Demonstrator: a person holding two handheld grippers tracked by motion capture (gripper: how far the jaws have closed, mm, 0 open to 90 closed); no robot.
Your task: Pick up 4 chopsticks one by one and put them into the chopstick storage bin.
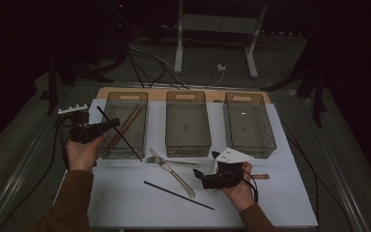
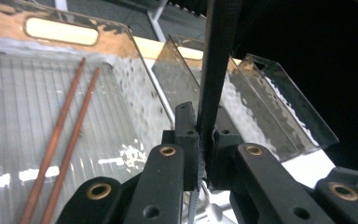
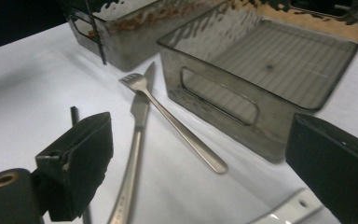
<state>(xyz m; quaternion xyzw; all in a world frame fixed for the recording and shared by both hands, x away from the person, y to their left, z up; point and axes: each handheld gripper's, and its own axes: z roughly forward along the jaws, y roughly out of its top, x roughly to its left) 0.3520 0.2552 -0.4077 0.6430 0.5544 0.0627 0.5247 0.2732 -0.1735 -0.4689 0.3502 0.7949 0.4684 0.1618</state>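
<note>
My left gripper (image 1: 107, 124) is clamped on a black chopstick (image 1: 121, 135), held over the left bin (image 1: 107, 147), which already has two brown chopsticks (image 2: 60, 140) in it. My right gripper (image 1: 204, 176) has jaws spread, nothing btwn them, hovering near the fork (image 3: 177, 123) and knife (image 3: 133, 158). I'd say sorting is approx. a third done: 2nd black chopstick (image 1: 178, 195), fork and knife are left on the white mat (image 1: 125, 203); middle bin (image 1: 187, 145) & right bin (image 1: 261, 147) empty.

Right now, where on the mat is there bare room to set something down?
Bare: the mat's near-left part below the left bin, and its right edge beside the right bin. Crowded: the centre, with fork, knife and black chopstick.
</note>
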